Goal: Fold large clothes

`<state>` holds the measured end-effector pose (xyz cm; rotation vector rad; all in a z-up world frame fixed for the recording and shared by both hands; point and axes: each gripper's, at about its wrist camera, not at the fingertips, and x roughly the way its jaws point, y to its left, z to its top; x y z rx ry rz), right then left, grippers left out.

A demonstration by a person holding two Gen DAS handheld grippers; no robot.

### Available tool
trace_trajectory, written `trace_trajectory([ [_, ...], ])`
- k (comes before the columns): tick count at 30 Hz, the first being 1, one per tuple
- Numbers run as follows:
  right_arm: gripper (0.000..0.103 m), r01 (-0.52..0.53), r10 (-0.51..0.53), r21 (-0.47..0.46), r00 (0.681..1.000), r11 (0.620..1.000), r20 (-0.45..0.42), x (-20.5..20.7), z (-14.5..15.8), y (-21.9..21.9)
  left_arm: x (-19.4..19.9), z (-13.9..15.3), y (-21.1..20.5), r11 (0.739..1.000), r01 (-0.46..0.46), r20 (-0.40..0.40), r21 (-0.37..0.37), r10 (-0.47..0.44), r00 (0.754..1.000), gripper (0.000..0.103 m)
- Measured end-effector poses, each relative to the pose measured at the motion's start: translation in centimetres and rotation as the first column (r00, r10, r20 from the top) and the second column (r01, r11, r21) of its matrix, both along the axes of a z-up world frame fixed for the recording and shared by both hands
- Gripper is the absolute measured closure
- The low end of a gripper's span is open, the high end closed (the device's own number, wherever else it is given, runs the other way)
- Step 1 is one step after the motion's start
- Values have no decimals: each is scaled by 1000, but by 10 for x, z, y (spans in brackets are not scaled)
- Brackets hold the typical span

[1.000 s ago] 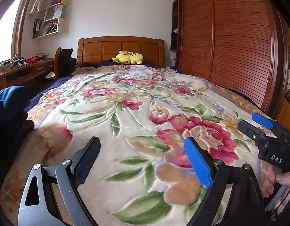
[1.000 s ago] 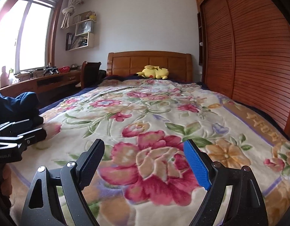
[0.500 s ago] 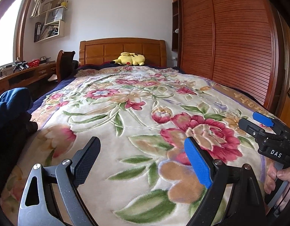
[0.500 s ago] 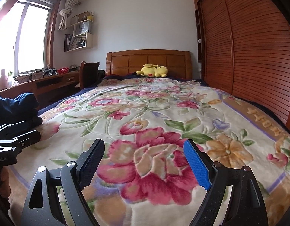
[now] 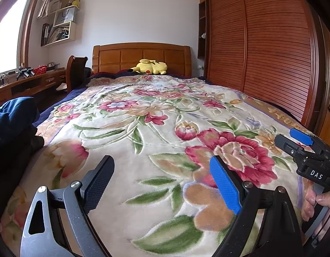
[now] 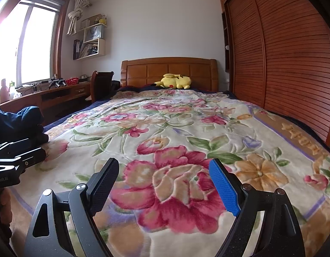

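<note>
- The left tool (image 5: 162,184) hovers over the floral blanket (image 5: 156,132) with its jaws spread wide and nothing between them.
- The right tool (image 6: 163,187) hovers likewise, jaws apart and empty.
- Dark blue clothing (image 5: 14,115) lies bunched at the bed's left edge, apart from both tools.
- A red basket (image 6: 71,81) sits on the bench (image 6: 47,95) under the window; its contents cannot be made out.
- Wall shelves (image 6: 90,45) hold books and a bag.
- A yellow plush toy (image 6: 173,81) rests against the headboard (image 6: 169,70).
</note>
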<state>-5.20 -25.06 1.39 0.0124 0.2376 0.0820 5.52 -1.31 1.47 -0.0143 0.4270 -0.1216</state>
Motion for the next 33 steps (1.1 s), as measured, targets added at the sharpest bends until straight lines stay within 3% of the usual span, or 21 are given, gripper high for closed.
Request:
trace_trajectory([
  [33, 16, -7, 7, 4, 1000, 1000, 14, 1, -3, -3, -1, -1, 1, 1000, -4, 5, 1, 4, 1000, 12],
])
